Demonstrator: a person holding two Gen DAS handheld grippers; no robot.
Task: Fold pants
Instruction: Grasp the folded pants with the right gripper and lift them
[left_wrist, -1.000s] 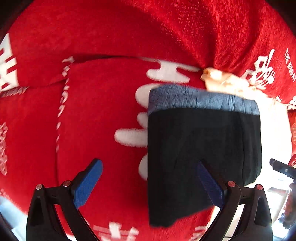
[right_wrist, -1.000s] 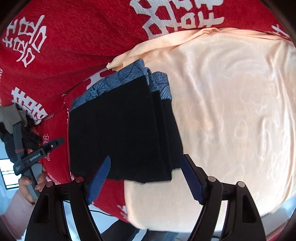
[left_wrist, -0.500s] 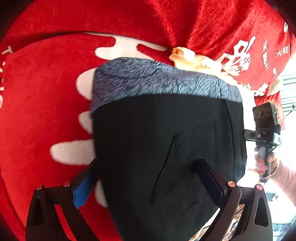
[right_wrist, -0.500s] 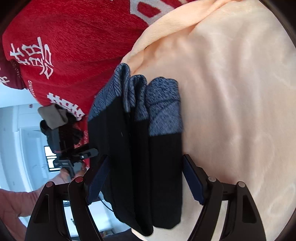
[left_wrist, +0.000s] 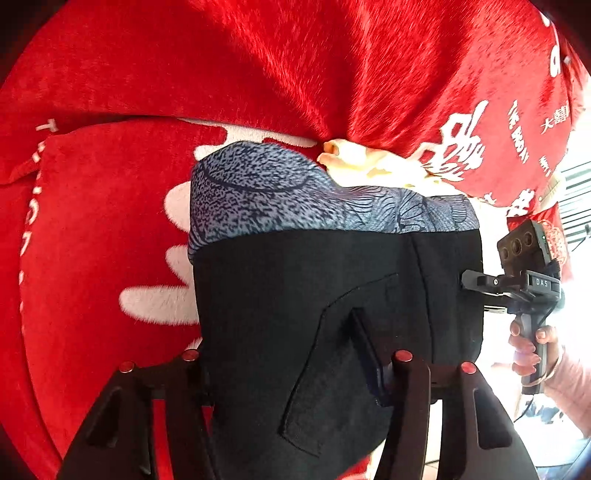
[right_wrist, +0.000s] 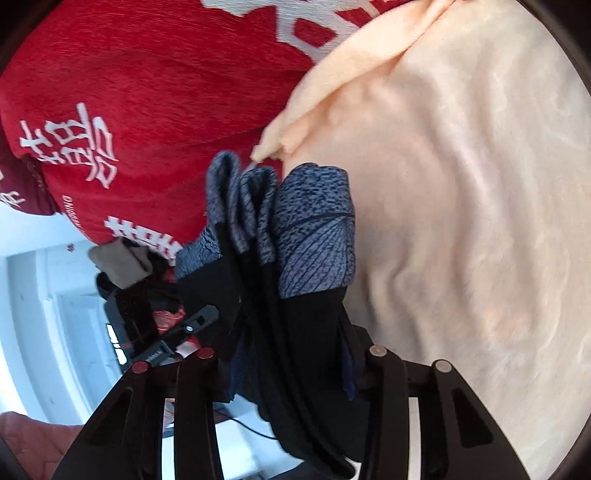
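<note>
— Red blanket (left_wrist: 110, 229) and a peach blanket (right_wrist: 461, 221) underneath; where are the pants (left_wrist: 314, 314)?

— Folded, clamped in both the left tongs (left_wrist: 291, 369) and right tongs (right_wrist: 291, 373).

— Risk?

— Layers fanning apart if either grip slackens.

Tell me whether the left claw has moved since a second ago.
Yes. The left claw has advanced onto the folded pants and closed on them; earlier it stood open, short of them, over the red blanket.

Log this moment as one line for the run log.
left gripper: shut on pants | right gripper: shut on pants | pants: folded, over red blanket
</note>
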